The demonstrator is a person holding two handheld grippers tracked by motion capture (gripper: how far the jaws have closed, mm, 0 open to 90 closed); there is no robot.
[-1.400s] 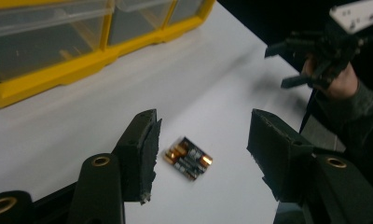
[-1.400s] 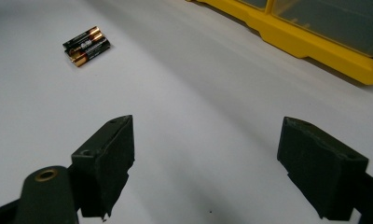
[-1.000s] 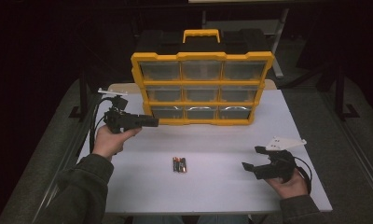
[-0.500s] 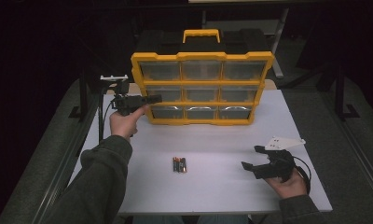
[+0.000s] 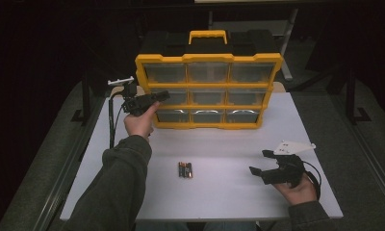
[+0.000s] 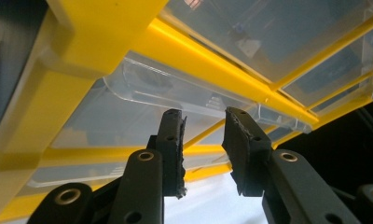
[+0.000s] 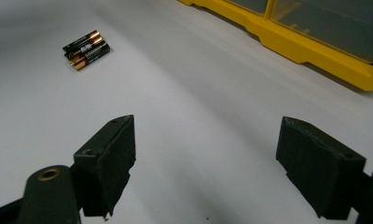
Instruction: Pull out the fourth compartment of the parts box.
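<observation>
The left gripper (image 5: 154,97) is raised at the left end of the yellow drawer cabinet (image 5: 208,91), level with its middle row. Its jaws have just been closing and now stand narrow, with a gap between them, right at the clear lip of the left middle drawer (image 6: 142,88); the lip sits just past the tips, not pinched. The right gripper (image 5: 258,162) rests in the hand low on the white tabletop (image 5: 229,144) at the right, jaws wide open and empty, pointing across toward the batteries (image 5: 185,170), which lie side by side near the middle of the tabletop, well apart from both grippers
</observation>
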